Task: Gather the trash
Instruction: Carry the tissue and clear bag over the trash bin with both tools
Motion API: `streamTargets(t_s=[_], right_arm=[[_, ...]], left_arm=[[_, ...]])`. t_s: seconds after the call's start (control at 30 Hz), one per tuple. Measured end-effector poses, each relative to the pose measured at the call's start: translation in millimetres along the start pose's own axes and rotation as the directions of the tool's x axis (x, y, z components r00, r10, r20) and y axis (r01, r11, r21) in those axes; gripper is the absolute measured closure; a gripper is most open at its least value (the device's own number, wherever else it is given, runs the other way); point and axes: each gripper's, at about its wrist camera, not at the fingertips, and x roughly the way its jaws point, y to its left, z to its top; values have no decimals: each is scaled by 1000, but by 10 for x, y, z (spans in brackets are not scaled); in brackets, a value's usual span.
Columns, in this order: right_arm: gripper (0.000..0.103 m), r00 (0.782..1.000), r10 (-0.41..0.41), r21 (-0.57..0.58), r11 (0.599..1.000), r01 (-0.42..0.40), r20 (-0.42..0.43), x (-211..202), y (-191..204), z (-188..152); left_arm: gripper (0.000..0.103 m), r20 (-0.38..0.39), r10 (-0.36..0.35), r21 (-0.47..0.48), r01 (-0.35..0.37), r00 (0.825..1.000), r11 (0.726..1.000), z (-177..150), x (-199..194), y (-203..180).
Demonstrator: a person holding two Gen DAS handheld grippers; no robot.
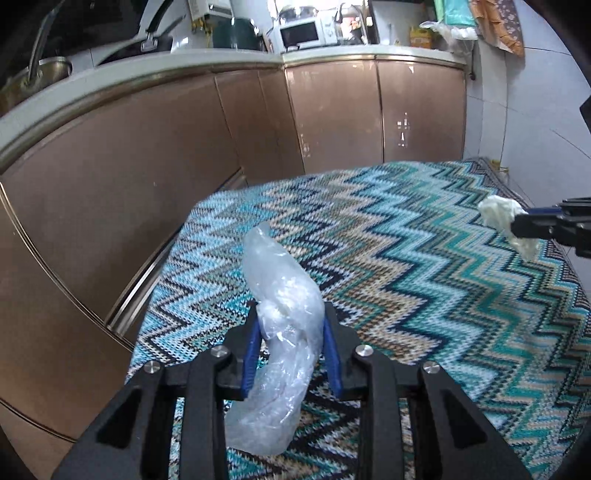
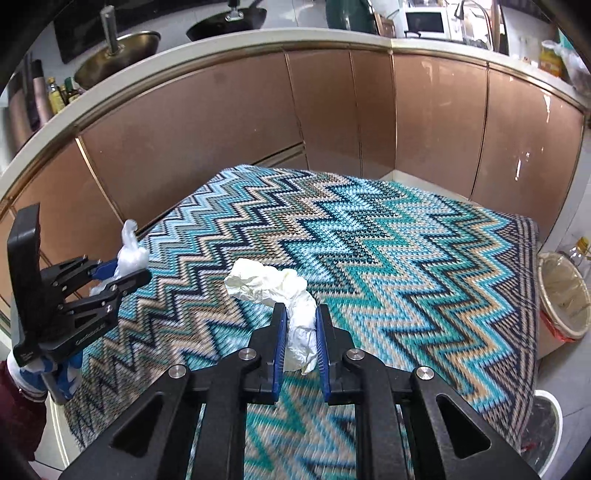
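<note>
Table (image 2: 388,229): stands before the cabinet fronts (image 2: 221,122), the worktop (image 2: 229,40) above them bearing a pan (image 2: 227,24) and, further right, a microwave (image 2: 424,22). Lined bin (image 2: 563,295): on the floor just beside the table's right edge. Above the table, apart from it: plastic wrap (image 1: 284,314) between the left gripper (image 1: 291,314) fingers, crumpled tissue (image 2: 301,325) between the right gripper (image 2: 300,317) fingers, wrap left of tissue.
</note>
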Motion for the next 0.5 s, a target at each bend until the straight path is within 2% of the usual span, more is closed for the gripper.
streamTargets(t_s=[0.33, 0.5], right_arm=[[88, 996, -49, -2, 999, 50, 78, -806, 91, -334], [88, 991, -78, 39, 996, 74, 111, -1152, -16, -528]], left_arm=[[75, 94, 0, 84, -8, 996, 996, 58, -592, -405], [75, 128, -34, 119, 19, 991, 993, 113, -832, -677]])
